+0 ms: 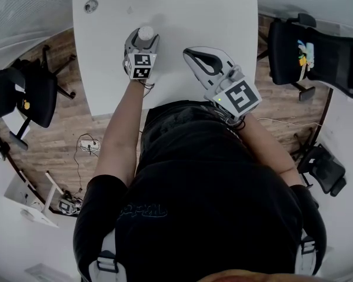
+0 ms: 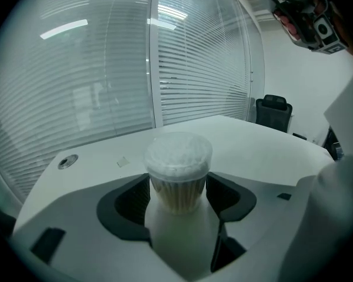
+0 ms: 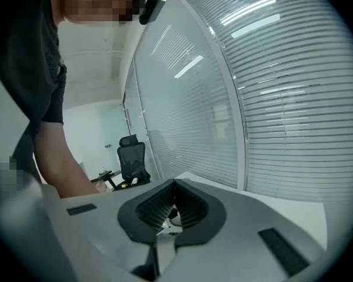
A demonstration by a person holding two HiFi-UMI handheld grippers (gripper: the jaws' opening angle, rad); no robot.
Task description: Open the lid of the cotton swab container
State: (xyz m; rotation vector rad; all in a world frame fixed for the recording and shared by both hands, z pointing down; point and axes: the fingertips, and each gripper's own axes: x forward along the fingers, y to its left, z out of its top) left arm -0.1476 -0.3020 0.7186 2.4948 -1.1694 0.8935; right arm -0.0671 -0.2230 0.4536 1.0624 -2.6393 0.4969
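Left gripper view: ribbed jaws grip clear cyl. cotton swab container (image 2: 177, 184); right gripper (image 3: 174, 205) jaws shut, empty.

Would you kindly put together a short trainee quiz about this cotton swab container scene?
1. True or false: the translucent lid is on the clear round plastic cotton swab container.
2. Which gripper's jaws are together and empty, the left gripper or the right gripper?
3. The container holds: A cotton swabs, B coins, C water.
Key: 1 true; 2 right; 3 A.
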